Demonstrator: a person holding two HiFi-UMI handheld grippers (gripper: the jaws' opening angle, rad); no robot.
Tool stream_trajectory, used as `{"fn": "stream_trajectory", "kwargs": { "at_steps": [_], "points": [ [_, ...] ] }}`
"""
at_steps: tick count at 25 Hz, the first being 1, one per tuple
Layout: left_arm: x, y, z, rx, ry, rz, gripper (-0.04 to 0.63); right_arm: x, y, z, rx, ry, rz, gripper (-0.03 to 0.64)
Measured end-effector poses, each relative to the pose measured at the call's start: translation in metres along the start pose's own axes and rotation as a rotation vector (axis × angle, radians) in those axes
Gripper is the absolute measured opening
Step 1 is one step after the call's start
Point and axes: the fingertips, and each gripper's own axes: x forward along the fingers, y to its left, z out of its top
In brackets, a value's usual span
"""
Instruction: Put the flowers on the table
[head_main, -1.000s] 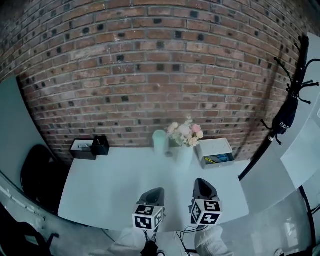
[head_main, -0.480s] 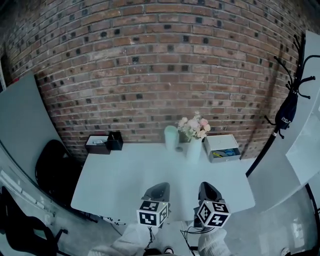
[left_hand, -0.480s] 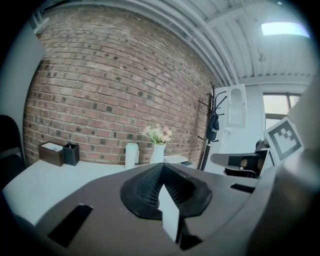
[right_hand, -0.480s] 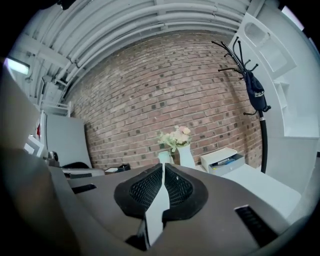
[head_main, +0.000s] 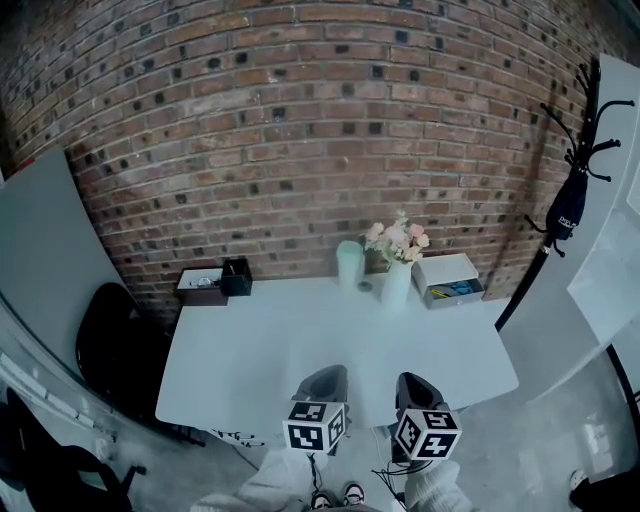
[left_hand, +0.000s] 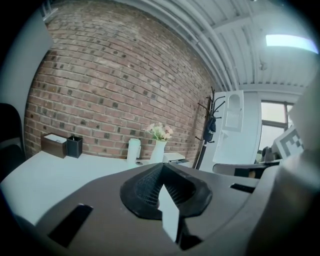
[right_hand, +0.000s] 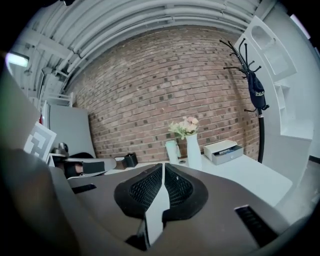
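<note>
- Table (head_main: 300, 350): white, rectangular, far edge against brick wall (head_main: 300, 130).
- Flowers (head_main: 398, 236): pink/cream bunch, upright in white vase (head_main: 396, 283), at table's far edge, right of centre.
- White cylinder (head_main: 349, 266): on table, far edge, just left of vase.
- White drawer box (head_main: 450, 279): table's far-right corner.
- Black pen cup (head_main: 237, 277) & brown box (head_main: 203, 285): table's far-left corner, side by side.
- L gripper (left_hand: 161, 175): over table's near edge, jaws pressed together, nothing held.
- R gripper (right_hand: 163, 172): over table's near edge, jaws together, empty.
- Coat stand (head_main: 570, 180): off table's right end.
- Black chair (head_main: 110, 345): off table's left end.
</note>
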Motion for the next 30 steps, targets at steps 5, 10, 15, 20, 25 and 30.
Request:
{"fn": "stream_trajectory", "kwargs": {
  "at_steps": [5, 10, 15, 20, 25, 30],
  "points": [
    [-0.004, 0.000, -0.004, -0.005, 0.006, -0.013, 0.009, -0.006, 0.003, 0.007, -0.021, -0.014, -0.015, 0.032],
    [-0.008, -0.004, -0.006, 0.013, 0.007, -0.029, 0.009, -0.010, -0.001, 0.005, 0.003, -0.017, -0.031, 0.032],
    [-0.007, -0.007, -0.004, 0.009, 0.006, -0.041, 0.008, -0.010, 0.002, 0.003, -0.023, 0.009, -0.034, 0.023],
    [-0.005, -0.010, -0.003, -0.003, 0.002, -0.055, 0.009, -0.013, 0.002, 0.005, -0.038, 0.012, -0.040, 0.023],
    [-0.002, -0.016, -0.004, -0.026, 0.000, -0.069, 0.009, -0.015, -0.004, 0.006, -0.041, 0.011, -0.049, 0.023],
    [0.004, -0.020, -0.002, -0.031, -0.001, -0.072, 0.009, -0.015, -0.011, 0.010, -0.043, 0.009, -0.057, 0.023]
  ]
}}
